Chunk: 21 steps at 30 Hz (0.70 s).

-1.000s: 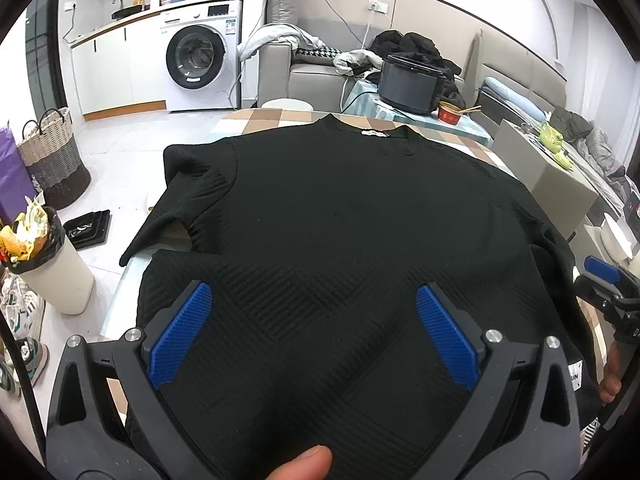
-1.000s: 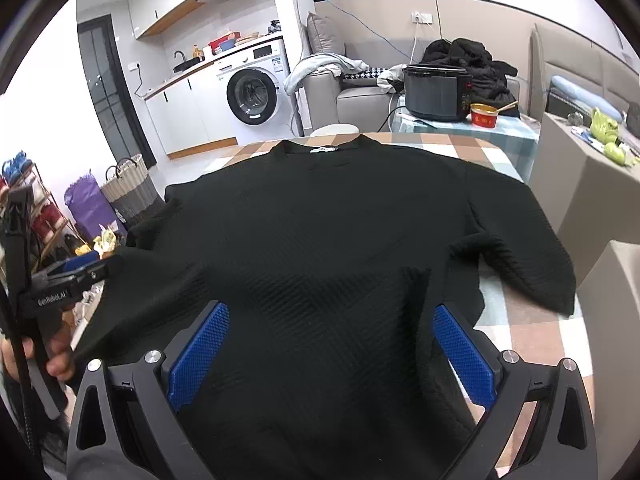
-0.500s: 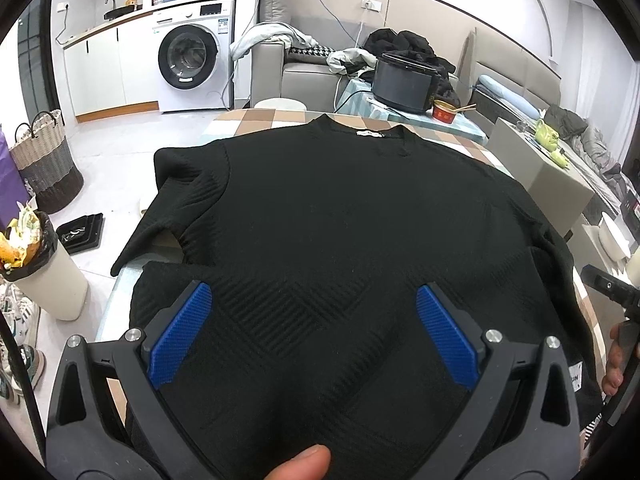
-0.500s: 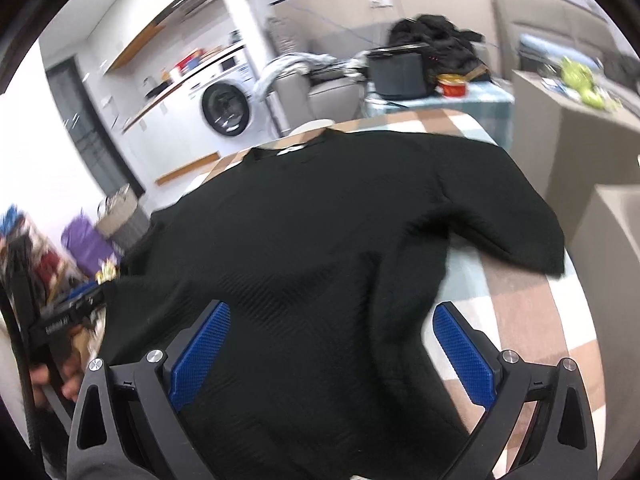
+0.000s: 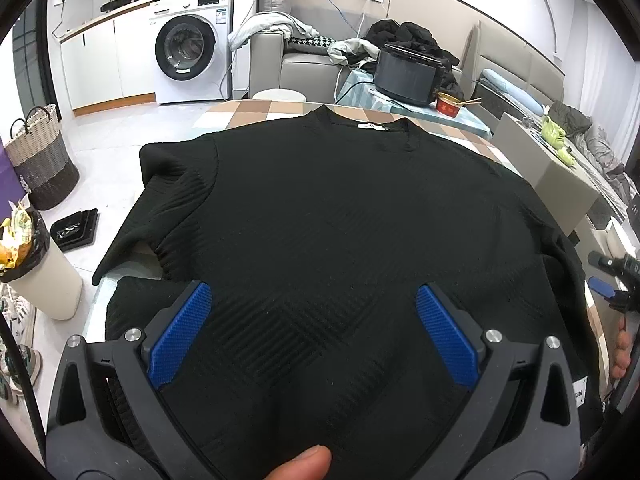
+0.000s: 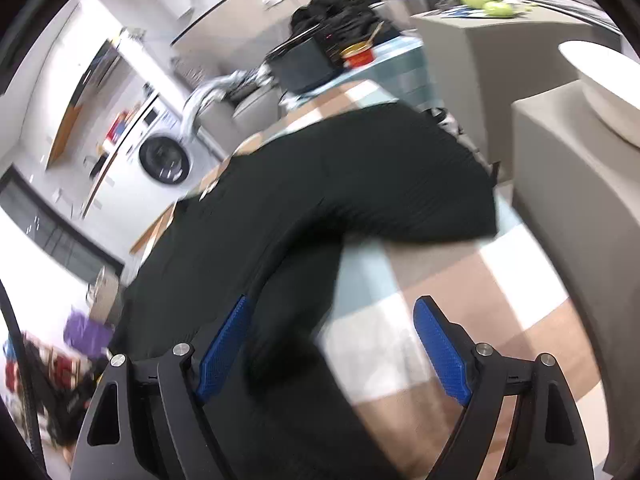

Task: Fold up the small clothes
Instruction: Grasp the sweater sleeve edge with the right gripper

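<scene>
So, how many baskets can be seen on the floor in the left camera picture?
1: a woven basket with handles stands on the floor at the far left, behind the white trash bin. Others may be hidden outside the view.

A sweater [image 5: 340, 220] lies spread on the table [image 5: 240, 110], collar at the far edge, one sleeve off the left side. Beyond the table stand a cooker [image 5: 408, 78] and a sofa [image 5: 280, 68]; a washing machine [image 5: 188, 48] is far left. A bin [image 5: 44, 276] and basket [image 5: 40, 156] stand on the floor left.
</scene>
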### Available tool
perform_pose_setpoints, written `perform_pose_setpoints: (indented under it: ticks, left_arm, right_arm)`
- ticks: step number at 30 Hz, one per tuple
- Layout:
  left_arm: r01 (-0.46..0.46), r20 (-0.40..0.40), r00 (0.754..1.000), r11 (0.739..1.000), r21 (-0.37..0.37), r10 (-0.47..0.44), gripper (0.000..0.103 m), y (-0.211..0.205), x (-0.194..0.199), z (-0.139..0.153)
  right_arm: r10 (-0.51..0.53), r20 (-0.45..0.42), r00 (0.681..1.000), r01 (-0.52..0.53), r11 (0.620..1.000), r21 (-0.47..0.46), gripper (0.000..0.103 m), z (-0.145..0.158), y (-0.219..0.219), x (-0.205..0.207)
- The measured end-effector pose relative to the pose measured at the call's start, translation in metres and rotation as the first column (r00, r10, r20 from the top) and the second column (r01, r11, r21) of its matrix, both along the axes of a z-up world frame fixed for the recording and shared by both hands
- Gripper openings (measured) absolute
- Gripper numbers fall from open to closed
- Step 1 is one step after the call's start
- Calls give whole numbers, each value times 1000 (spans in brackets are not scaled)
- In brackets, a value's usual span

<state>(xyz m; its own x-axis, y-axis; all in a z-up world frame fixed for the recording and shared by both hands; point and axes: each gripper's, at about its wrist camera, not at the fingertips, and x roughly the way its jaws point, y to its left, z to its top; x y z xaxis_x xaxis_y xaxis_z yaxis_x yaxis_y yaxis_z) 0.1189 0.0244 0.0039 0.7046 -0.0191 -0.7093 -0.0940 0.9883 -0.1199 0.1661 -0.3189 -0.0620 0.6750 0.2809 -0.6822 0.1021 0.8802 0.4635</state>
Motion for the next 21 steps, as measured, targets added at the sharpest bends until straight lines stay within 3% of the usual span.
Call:
perform_pose_setpoints:
  ticks: [8, 13, 16, 18, 20, 21]
  left_arm:
    - [-5, -13, 1000, 1000, 5, 5, 102, 2, 12, -4]
    - [-9, -24, 1000, 1000, 1, 9, 102, 3, 20, -8]
    - [-5, -25, 1000, 1000, 0, 5, 102, 2, 23, -10]
    - [1, -27, 1000, 1000, -4, -2, 102, 1, 26, -11]
    - [3, -28, 1000, 1000, 1, -3, 102, 0, 28, -12]
    - [3, -28, 1000, 1000, -1, -3, 102, 0, 28, -12]
  right_arm:
    - [-196, -59, 979, 193, 980, -50, 79, -8, -47, 25]
    - [-244, -104, 964, 243, 970, -23, 75, -20, -65, 32]
    - [-256, -95, 962, 250, 966, -72, 70, -20, -66, 41]
    - [-250, -86, 964, 240, 964, -115, 62, -20, -62, 50]
    - [-269, -91, 959, 249, 951, -186, 31, -20, -58, 58]
    - [-282, -101, 954, 255, 941, -224, 22, -20, -58, 63]
